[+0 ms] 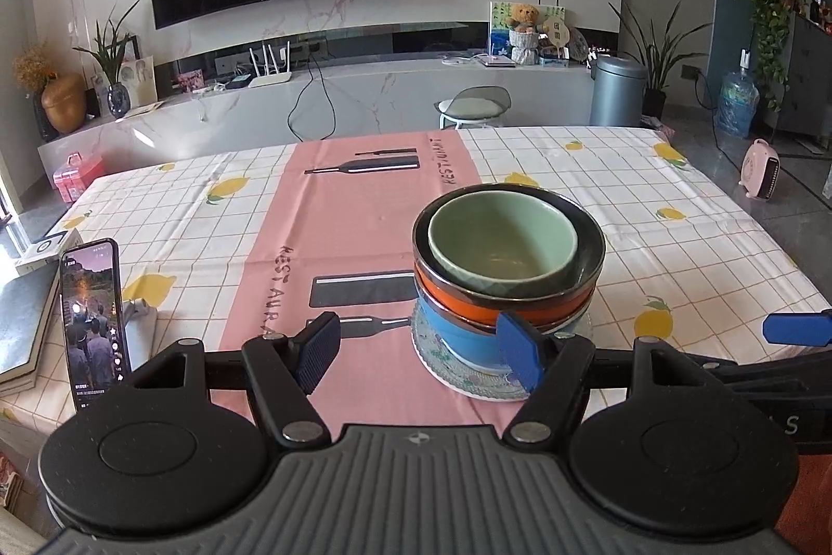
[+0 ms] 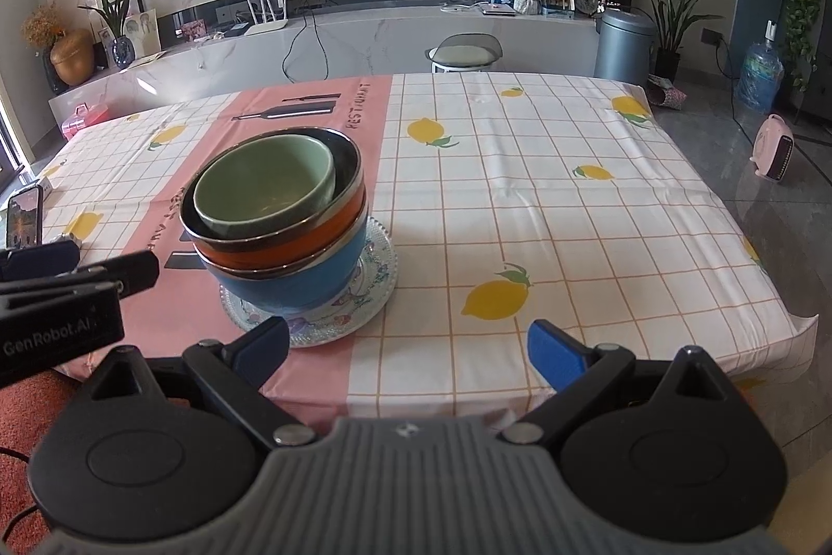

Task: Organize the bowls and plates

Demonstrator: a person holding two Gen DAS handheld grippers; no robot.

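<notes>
"RESTAURANT" on placemat (image 1: 364, 211); "GenRobot.AI" on left hand-held gripper (image 2: 57, 326)

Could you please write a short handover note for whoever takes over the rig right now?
Left gripper: open, empty, low at the near edge of the table, close to the stack.
Right gripper: open, empty, to the right of the stack.
Stack: green bowl nested in the orange bowl, on the blue bowl, on the patterned glass plate, at the pink strip of the tablecloth.
Done: bowls and plate look gathered into one pile.
Left: nothing loose is visible; perhaps centre the green bowl, which sits off to one side.
</notes>
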